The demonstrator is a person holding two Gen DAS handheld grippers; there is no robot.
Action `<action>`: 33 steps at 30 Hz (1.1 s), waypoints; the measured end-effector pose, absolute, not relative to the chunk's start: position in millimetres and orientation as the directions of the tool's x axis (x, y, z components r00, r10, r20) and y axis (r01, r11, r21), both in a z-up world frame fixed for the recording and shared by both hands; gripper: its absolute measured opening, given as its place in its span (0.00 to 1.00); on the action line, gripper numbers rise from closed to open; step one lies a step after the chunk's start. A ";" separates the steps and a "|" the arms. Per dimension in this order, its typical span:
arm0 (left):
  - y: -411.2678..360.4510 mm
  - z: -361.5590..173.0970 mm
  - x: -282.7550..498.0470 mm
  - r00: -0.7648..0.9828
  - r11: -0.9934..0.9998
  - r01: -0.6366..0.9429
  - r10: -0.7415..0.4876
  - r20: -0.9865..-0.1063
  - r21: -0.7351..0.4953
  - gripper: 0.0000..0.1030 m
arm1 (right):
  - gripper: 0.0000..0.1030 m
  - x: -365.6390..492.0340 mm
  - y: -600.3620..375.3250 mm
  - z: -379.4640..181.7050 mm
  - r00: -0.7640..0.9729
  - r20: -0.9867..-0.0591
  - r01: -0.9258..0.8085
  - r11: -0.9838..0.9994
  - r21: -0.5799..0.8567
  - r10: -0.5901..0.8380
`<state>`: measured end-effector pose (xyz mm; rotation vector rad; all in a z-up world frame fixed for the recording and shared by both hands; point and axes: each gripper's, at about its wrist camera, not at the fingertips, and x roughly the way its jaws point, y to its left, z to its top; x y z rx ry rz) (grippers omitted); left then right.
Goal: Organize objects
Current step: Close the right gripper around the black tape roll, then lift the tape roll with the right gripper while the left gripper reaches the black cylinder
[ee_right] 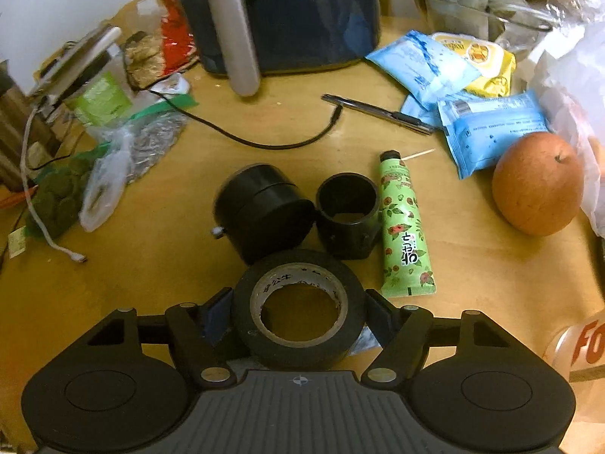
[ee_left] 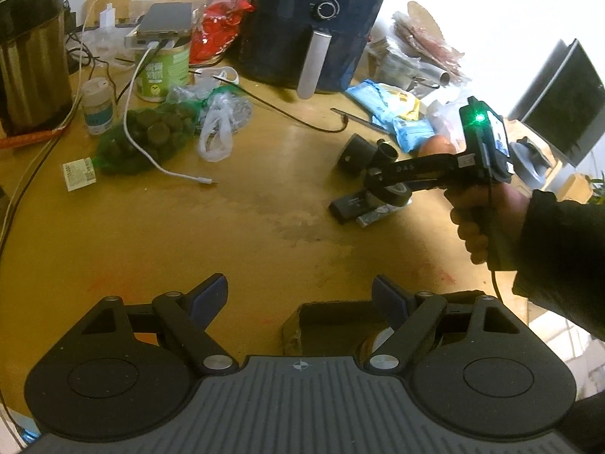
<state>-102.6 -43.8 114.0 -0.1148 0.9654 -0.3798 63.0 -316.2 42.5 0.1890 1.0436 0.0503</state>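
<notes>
Right wrist view first: the right gripper [ee_right: 298,317] has its two fingers closed in against the sides of a roll of black tape [ee_right: 298,312], low in the middle of the frame, hole facing up so the wooden table [ee_right: 151,272] shows through it. Pinching the roll across its width looks a sensible grip, since the flat outer wall gives each pad something square to press on. Whether the roll is lifted or resting on the table, I cannot tell from here.

Just above it in frame sit a black cylinder [ee_right: 264,208] and an open black ring [ee_right: 348,215], touching side by side, with a green tube [ee_right: 404,227] lying just right of the ring. An orange-brown fruit [ee_right: 537,185] is further right, and blue snack packets [ee_right: 491,128] lie near the upper right. My guess is that the tape is meant to join that cluster of black parts.

Over to the left wrist view: the left gripper [ee_left: 300,299] hangs with its fingers spread wide and nothing between them, at the bottom of the frame. The right gripper [ee_left: 389,189] shows at middle right, the tape [ee_left: 393,191] in its tips. An air fryer [ee_left: 314,26] stands at the top.
</notes>
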 end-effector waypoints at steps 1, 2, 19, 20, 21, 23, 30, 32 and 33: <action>-45.7 114.0 -101.7 0.508 0.927 0.269 -0.369 -0.779 -0.263 0.81 | 0.73 59.9 -315.5 45.8 0.508 -0.851 0.040 0.983 0.179 0.134; -47.7 114.0 -100.6 0.507 0.925 0.275 -0.372 -0.778 -0.263 0.81 | 0.73 55.8 -315.5 49.2 0.513 -0.847 0.035 0.983 0.180 0.137; -71.4 116.3 -89.2 0.483 0.900 0.355 -0.408 -0.775 -0.254 0.81 | 0.73 -12.7 -329.9 41.5 0.475 -0.879 0.057 0.995 0.087 0.049; -72.0 116.7 -88.2 0.482 0.899 0.357 -0.409 -0.775 -0.252 0.81 | 0.73 -14.5 -330.1 38.7 0.470 -0.882 0.056 0.995 0.079 0.043; -72.6 117.2 -87.1 0.482 0.898 0.361 -0.410 -0.775 -0.251 0.81 | 0.73 -16.2 -330.3 35.4 0.464 -0.885 0.055 0.996 0.071 0.037; -74.2 117.7 -84.8 0.480 0.896 0.367 -0.411 -0.775 -0.248 0.81 | 0.73 -18.2 -330.2 29.7 0.456 -0.890 0.056 0.997 0.061 0.029; -81.2 119.0 -76.6 0.476 0.886 0.400 -0.420 -0.773 -0.235 0.81 | 0.73 -21.7 -322.3 24.4 0.462 -0.887 0.033 0.999 0.007 -0.009; -84.1 118.8 -73.8 0.474 0.882 0.410 -0.423 -0.772 -0.232 0.81 | 0.73 -21.8 -321.7 24.3 0.463 -0.886 0.039 0.999 0.005 -0.013; -86.1 119.0 -72.2 0.473 0.879 0.417 -0.426 -0.772 -0.230 0.81 | 0.73 -21.8 -321.6 24.2 0.464 -0.886 0.041 0.999 0.006 -0.014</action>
